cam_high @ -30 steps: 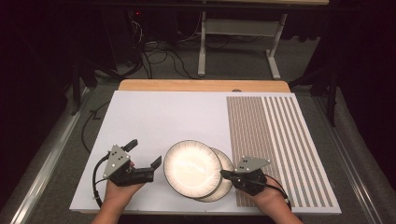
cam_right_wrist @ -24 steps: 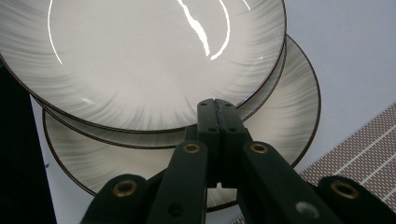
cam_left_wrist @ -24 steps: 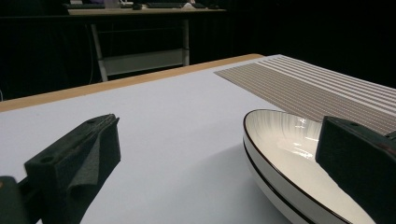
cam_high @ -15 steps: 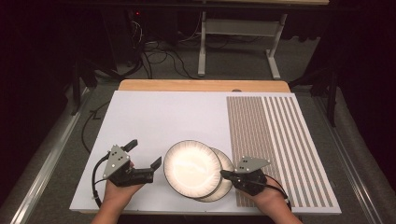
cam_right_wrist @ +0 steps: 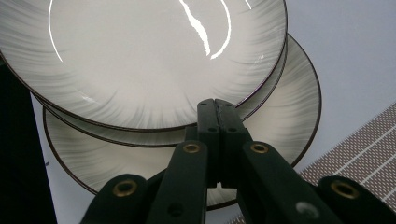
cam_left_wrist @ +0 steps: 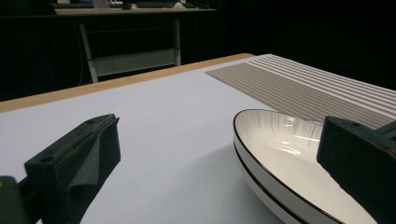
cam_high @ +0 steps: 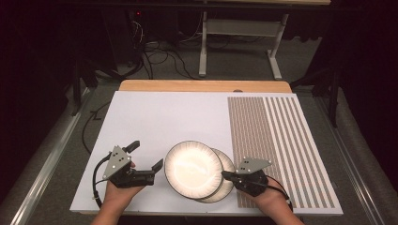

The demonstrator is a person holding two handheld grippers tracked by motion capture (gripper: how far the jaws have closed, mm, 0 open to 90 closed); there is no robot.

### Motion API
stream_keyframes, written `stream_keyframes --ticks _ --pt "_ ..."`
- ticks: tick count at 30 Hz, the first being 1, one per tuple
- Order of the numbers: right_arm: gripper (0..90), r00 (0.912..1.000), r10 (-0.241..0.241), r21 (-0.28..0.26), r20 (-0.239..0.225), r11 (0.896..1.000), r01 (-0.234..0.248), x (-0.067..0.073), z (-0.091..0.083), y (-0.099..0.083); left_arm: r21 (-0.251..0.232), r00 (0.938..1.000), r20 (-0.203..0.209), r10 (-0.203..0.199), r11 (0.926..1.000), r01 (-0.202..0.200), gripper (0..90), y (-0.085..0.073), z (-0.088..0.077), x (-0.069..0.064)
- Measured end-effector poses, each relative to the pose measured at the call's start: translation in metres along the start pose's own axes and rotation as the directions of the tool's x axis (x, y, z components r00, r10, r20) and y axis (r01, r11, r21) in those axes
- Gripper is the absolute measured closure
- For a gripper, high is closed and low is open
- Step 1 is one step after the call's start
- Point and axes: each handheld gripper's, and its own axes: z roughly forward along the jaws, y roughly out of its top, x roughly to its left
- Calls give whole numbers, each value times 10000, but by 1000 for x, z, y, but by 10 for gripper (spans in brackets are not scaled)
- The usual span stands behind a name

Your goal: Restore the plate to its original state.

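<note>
Your right hand-held gripper (cam_right_wrist: pixel 215 109) is closed, empty; pinch the top plate's (cam_high: pixel 192 168) slippery, breakable three-o'clock rim.

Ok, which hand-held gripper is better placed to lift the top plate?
Probably left: the left hand-held gripper is open beside the top plate; the right hand-held gripper is shut, empty, over the lower plate.

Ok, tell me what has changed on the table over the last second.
Nothing visibly changed. The left gripper stays open beside the top plate, the right gripper stays shut at the edge of the plates, and the lower plate lies as before.
</note>
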Motion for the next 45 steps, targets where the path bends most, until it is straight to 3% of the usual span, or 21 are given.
stream_keyframes --ticks 19,45 --pt "900 9999 -25 -6 117 10000 25 -4 -5 -2 154 9997 125 -192 9997 190 2 0 1 1" --pt "900 9998 -69 5 190 10000 69 -4 -6 -3 227 9999 113 -127 9997 125 2 -1 2 0"
